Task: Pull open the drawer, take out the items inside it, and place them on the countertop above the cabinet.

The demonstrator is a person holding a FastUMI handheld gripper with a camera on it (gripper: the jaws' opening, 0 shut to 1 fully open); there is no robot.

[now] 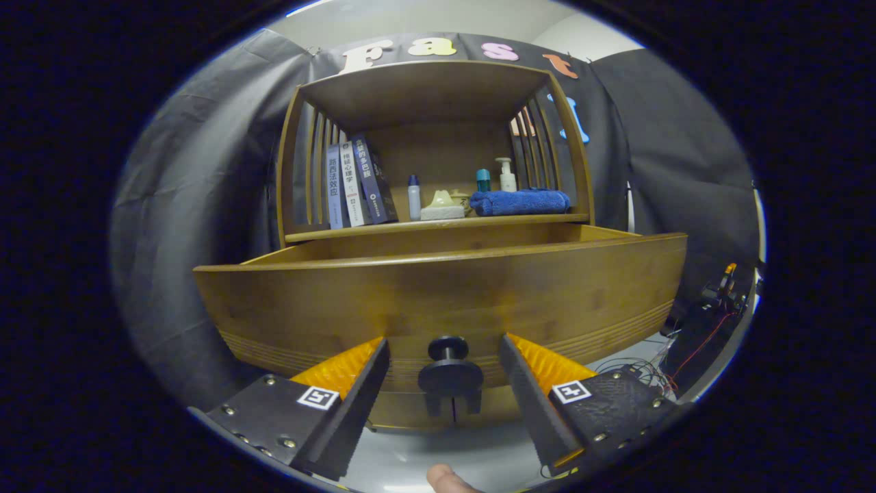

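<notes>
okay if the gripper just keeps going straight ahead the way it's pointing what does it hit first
Most likely the dark knob on the drawer front. It sits between the open fingers of the gripper, untouched by either. Pushed further, the fingers would meet the drawer front itself. The depth to the knob is hard to judge.

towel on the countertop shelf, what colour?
Blue. The folded towel lies on the countertop, clearest in the gripper view; the gripper is open around the drawer knob.
</notes>
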